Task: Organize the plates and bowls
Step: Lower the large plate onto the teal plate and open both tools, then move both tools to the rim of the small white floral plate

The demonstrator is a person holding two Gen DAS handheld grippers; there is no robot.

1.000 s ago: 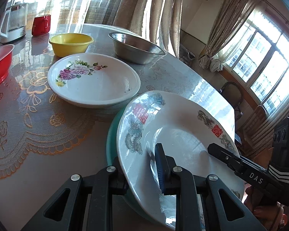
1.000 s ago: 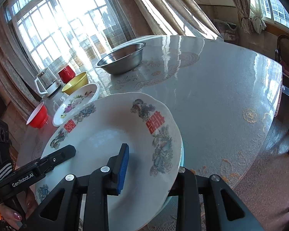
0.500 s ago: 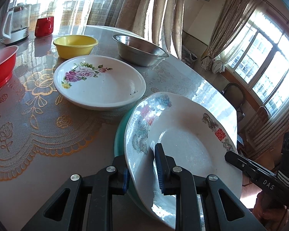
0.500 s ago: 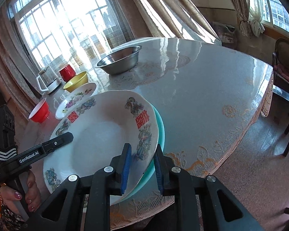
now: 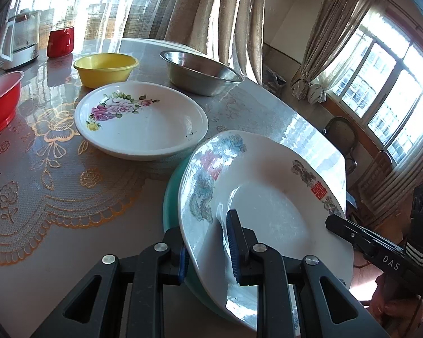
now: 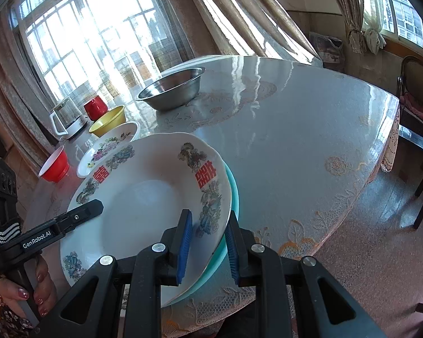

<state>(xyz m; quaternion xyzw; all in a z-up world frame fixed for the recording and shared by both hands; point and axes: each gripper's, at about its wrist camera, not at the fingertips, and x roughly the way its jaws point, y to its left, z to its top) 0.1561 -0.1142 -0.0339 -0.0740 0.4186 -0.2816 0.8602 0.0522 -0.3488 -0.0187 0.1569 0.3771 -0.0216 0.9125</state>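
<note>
Both grippers, left [image 5: 208,249] and right [image 6: 208,249], are pinching my big plate [image 5: 268,205] and teal plate [image 6: 233,194]. I am worrying they might slip and break.

Big plate [image 5: 270,197] w/ red characters: glazed ceramic, glossy, smooth. Teal plate [image 5: 170,197] under it: smooth, prob. plastic, only the rim shows. Flowered plate [image 5: 143,129]: glossy white ceramic. Steel bowl [image 5: 200,73]: brushed metal, dull shine. Yellow bowl [image 5: 105,69] & red bowl [image 5: 0,102]: smooth plastic. Table [image 6: 296,129]: lace-pattern cloth under a clear glossy cover, strong glare. Gripper pads [image 6: 184,242]: ribbed blue rubber on matt black plastic
</note>
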